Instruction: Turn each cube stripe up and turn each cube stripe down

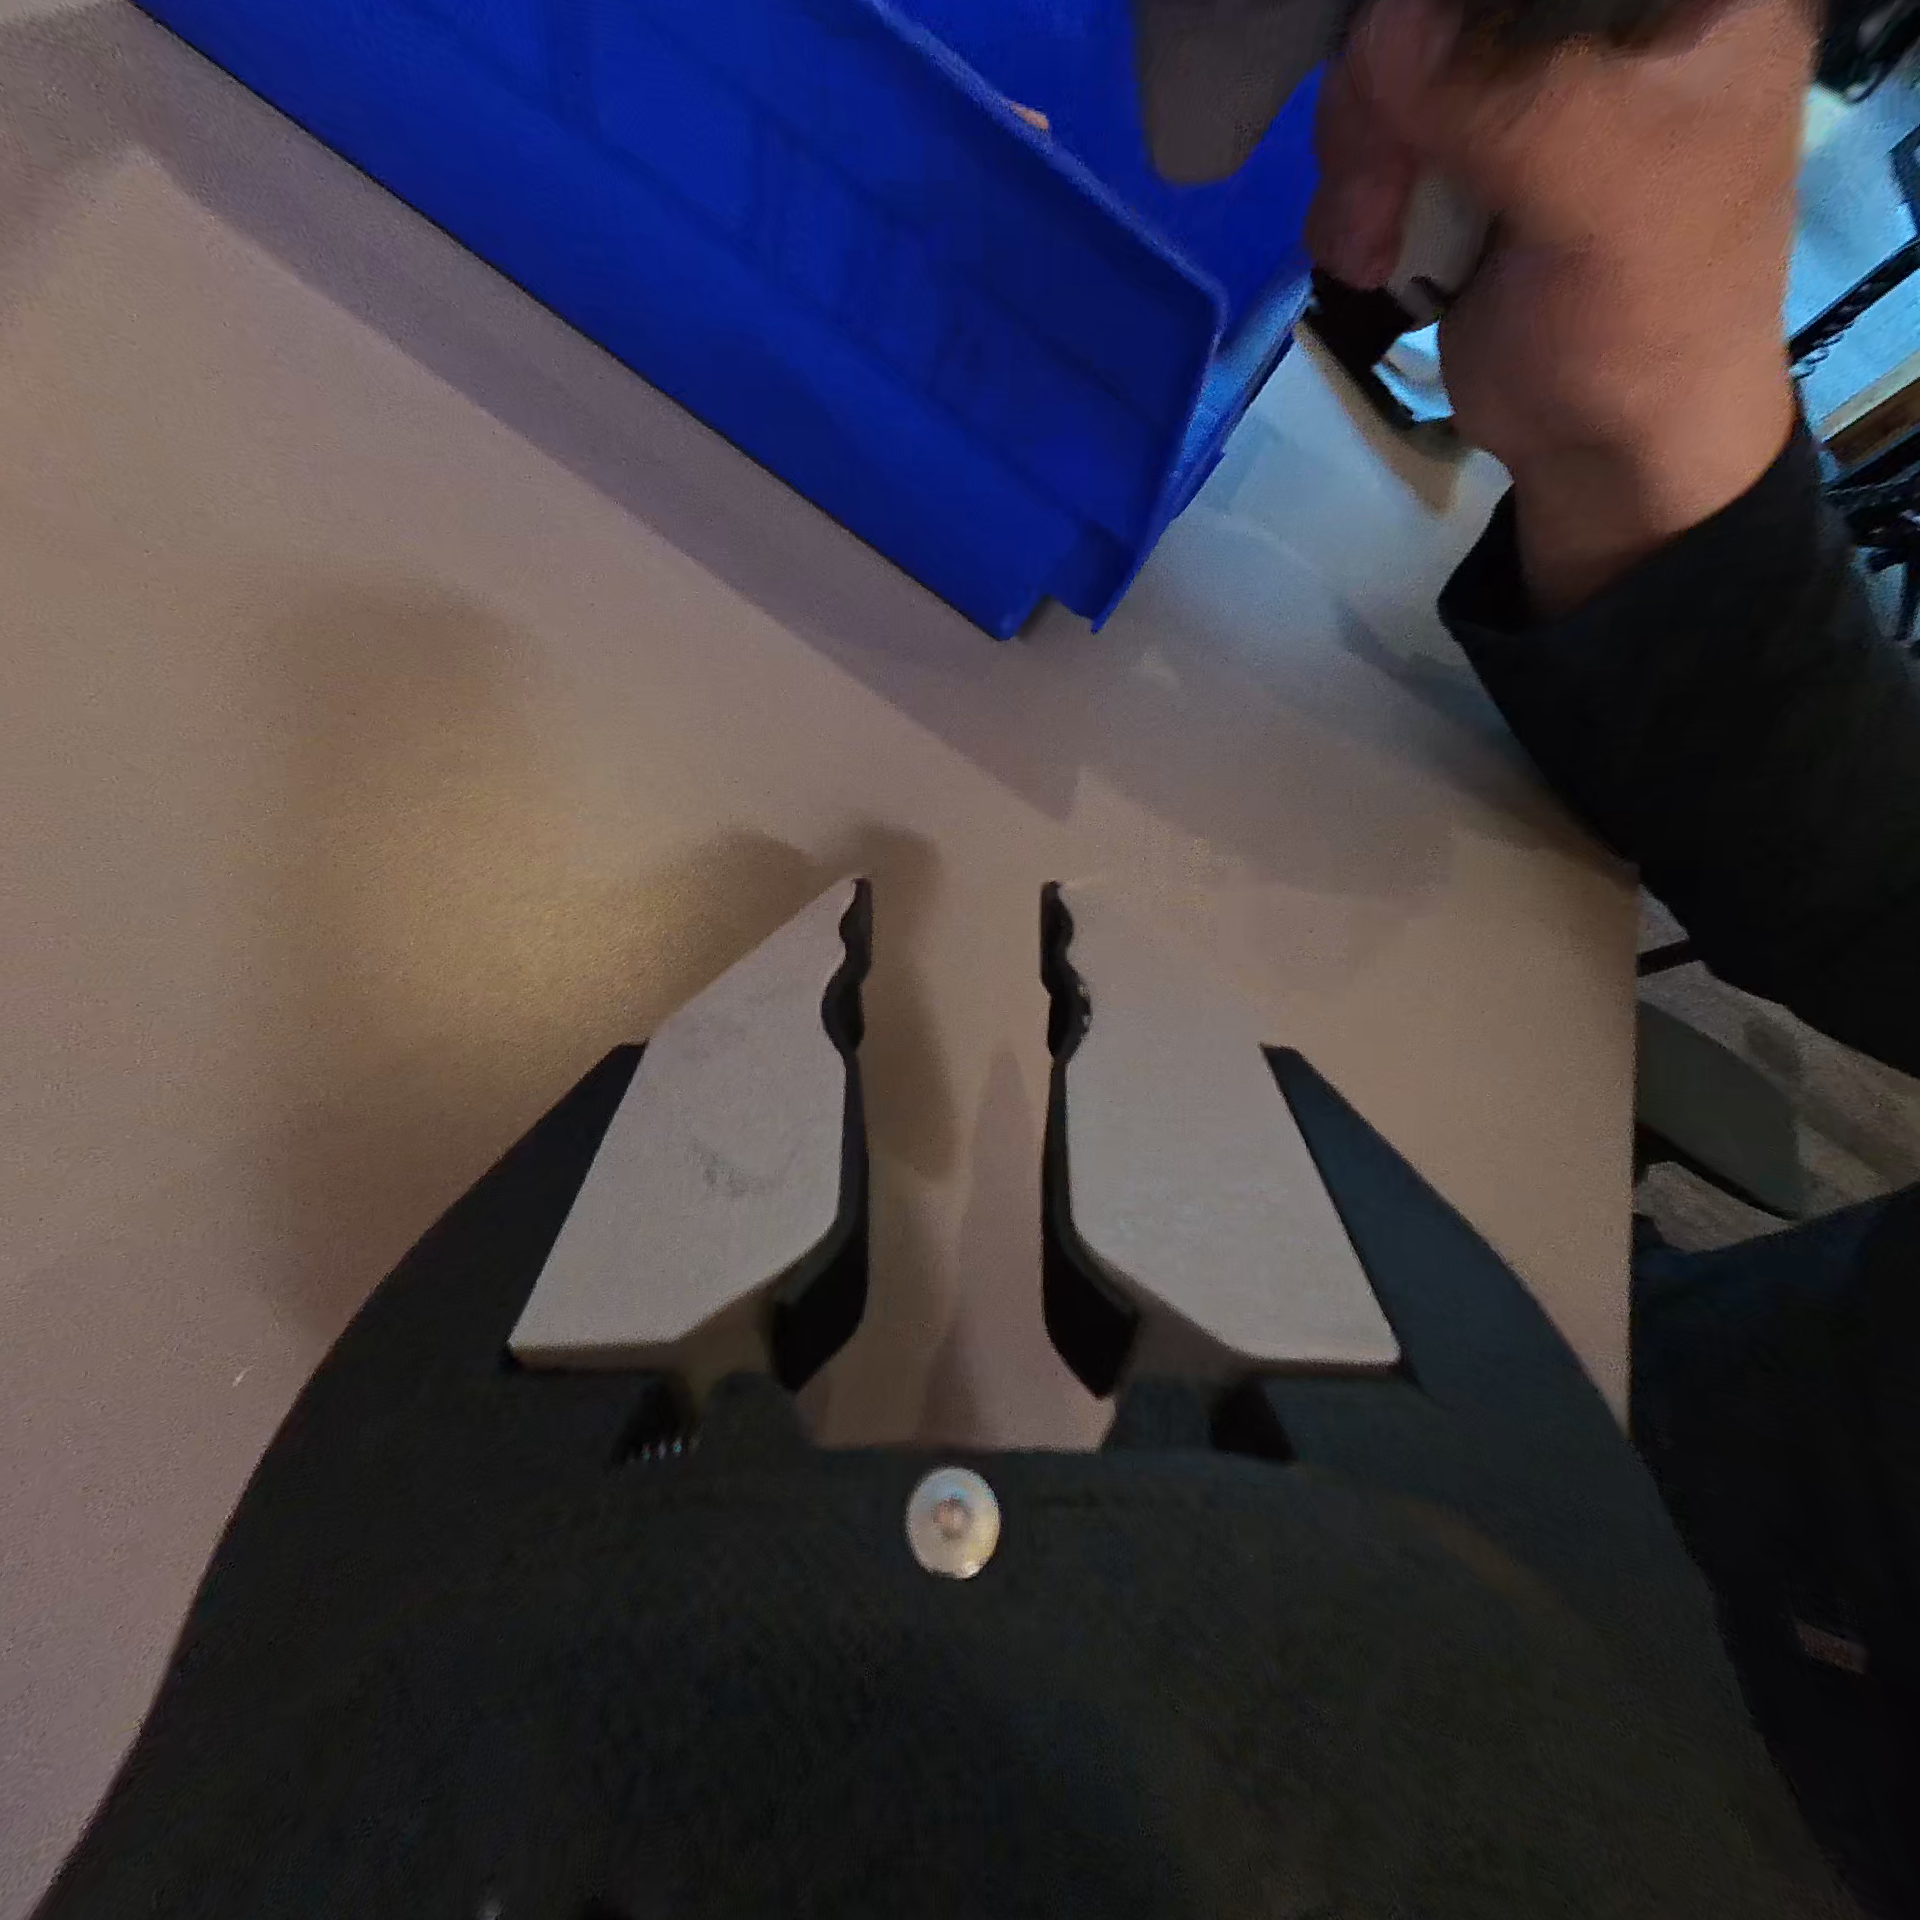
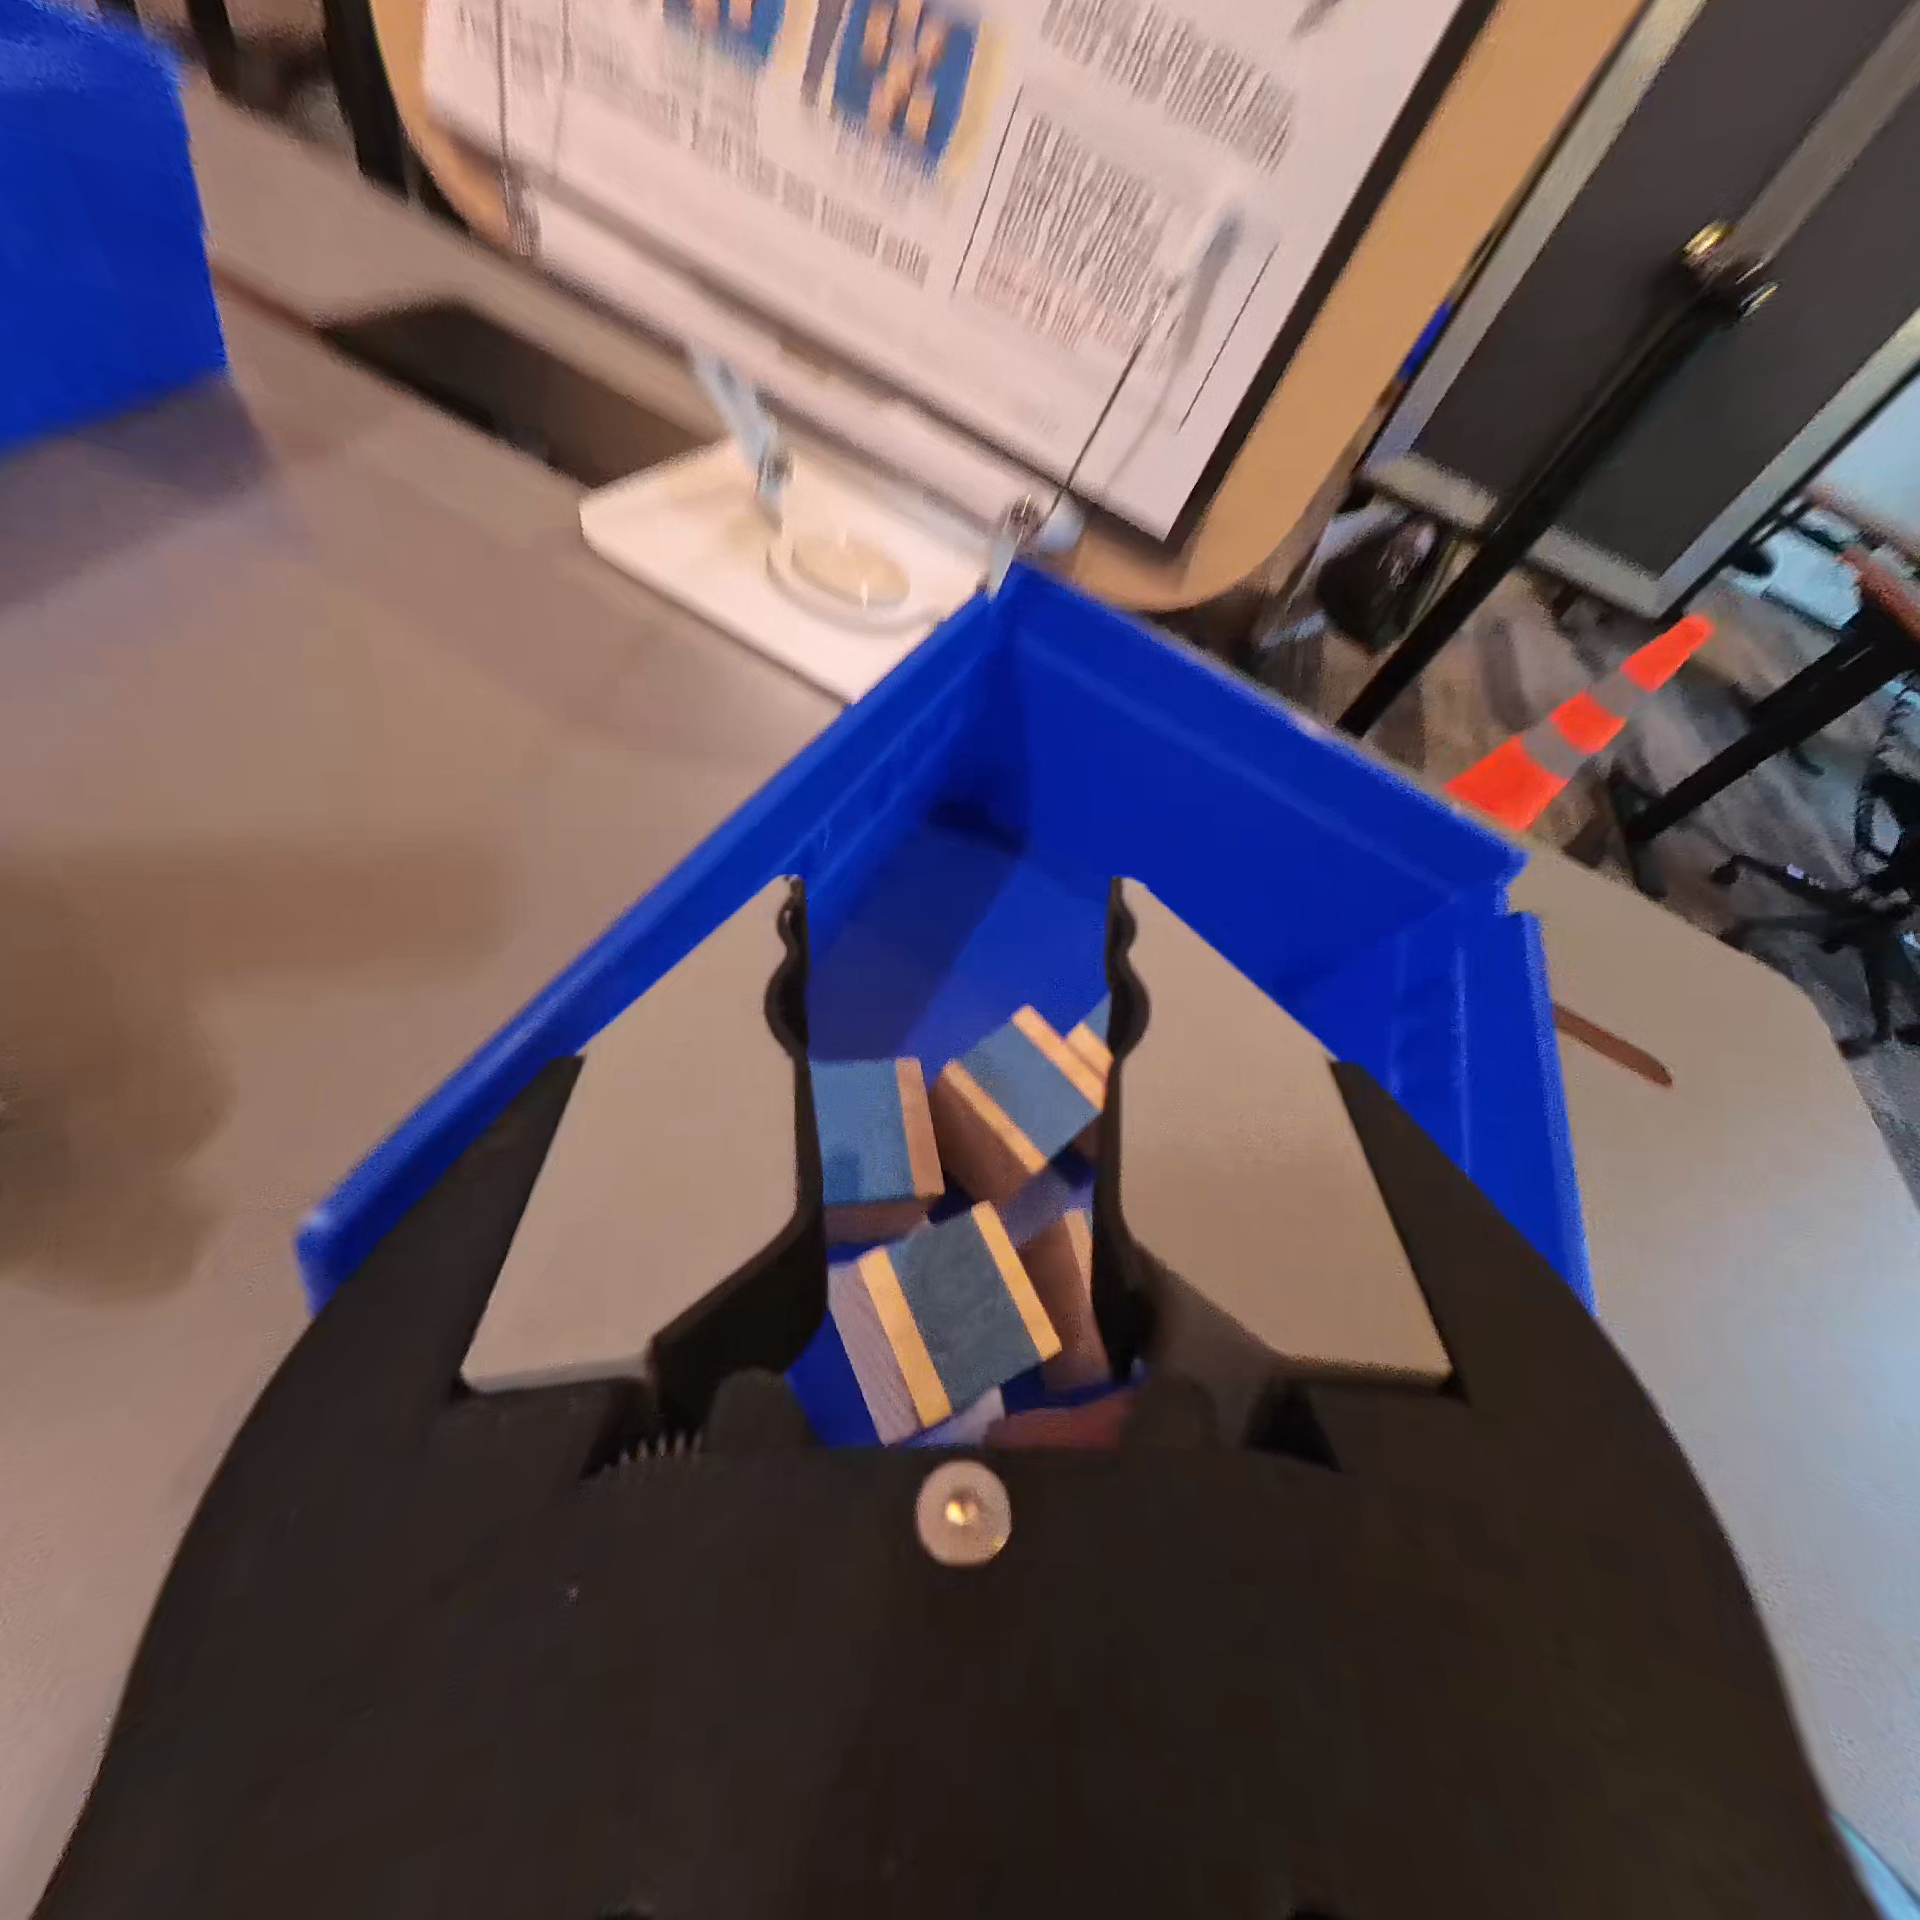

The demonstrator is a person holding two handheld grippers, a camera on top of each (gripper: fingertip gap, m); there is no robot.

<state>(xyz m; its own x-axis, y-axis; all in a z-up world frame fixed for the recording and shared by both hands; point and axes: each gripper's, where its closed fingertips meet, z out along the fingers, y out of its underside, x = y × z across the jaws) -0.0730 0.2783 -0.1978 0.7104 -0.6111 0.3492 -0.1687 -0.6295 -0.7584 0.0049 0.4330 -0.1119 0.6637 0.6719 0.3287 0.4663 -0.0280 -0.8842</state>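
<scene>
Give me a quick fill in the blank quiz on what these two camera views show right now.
1. The cubes lie inside a ____ bin.
2. The right tongs hang over the bin, open and ____.
3. Below the left tongs is only the bare ____.
4. The floor cone is ____ with grey bands.

Missing words: blue; empty; table; orange

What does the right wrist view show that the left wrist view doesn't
Only the right wrist view shows the striped cubes heaped inside the blue bin, below the open right gripper, plus a poster board and an orange cone. Only the left wrist view shows the open, empty left gripper and a hand. Both show the bin and the table.
</scene>
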